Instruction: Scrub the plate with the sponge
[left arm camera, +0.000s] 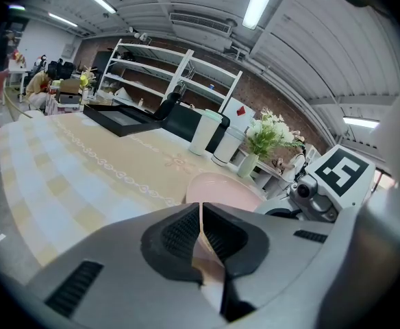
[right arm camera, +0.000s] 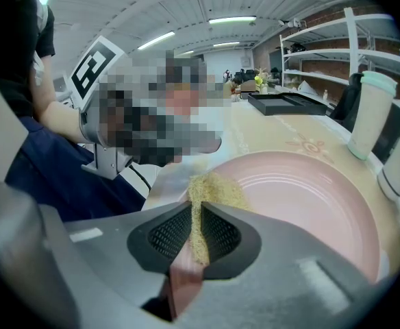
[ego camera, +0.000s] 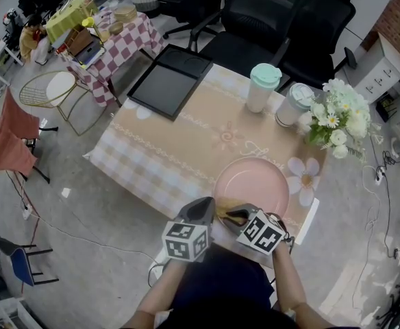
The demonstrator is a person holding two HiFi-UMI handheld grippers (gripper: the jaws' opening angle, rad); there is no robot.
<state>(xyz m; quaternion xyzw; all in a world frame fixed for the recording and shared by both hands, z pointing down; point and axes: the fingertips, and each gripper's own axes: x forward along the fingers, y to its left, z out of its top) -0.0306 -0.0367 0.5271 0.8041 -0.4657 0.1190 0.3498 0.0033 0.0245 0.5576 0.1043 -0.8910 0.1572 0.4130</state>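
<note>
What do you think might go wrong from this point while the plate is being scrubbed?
1. The left gripper clamps only the thin rim of the plate, which lies close to the near edge of the table; scrubbing force might twist it loose.
2. The right gripper pinches the sponge by a narrow strip, so it may slip out.

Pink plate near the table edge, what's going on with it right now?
A person works with a gripper in each hand. The left gripper is shut on the near rim of the pink plate, steadying it on the table. The right gripper is shut on a yellowish sponge, whose free end lies on the plate's near edge. The pictures do not show whether scrubbing has begun.
</note>
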